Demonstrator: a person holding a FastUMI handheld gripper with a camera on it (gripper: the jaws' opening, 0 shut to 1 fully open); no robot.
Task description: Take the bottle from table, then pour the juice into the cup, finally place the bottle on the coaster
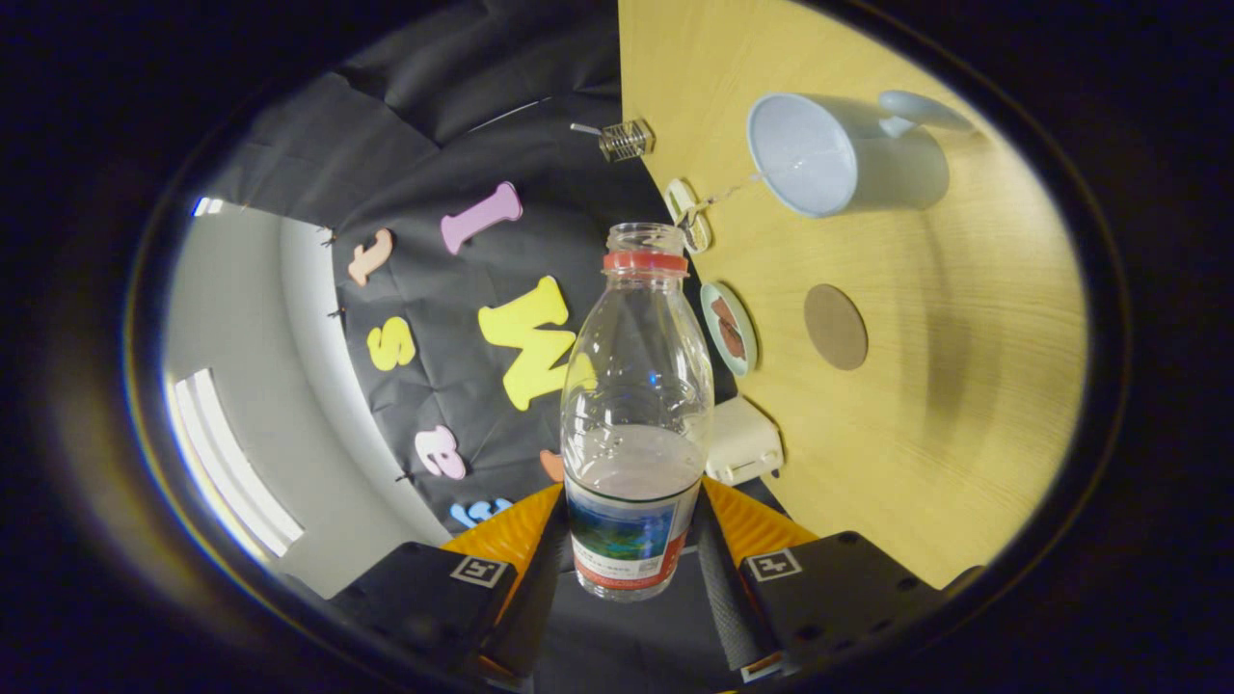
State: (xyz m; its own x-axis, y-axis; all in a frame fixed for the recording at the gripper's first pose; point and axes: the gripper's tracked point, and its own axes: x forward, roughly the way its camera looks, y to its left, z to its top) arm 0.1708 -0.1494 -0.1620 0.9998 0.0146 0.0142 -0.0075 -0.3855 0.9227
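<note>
Claw at the bottom centre of the frame is clamped on the bottle, one finger pressing each side of its labelled lower body. Bottle is uncapped, red ring at the neck, pale juice sitting low inside. The view is rolled: the table fills the right of the frame. Cup sits on it at upper right, its mouth facing the bottle. Round brown coaster lies centre right, bare, between the cup and the claw.
</note>
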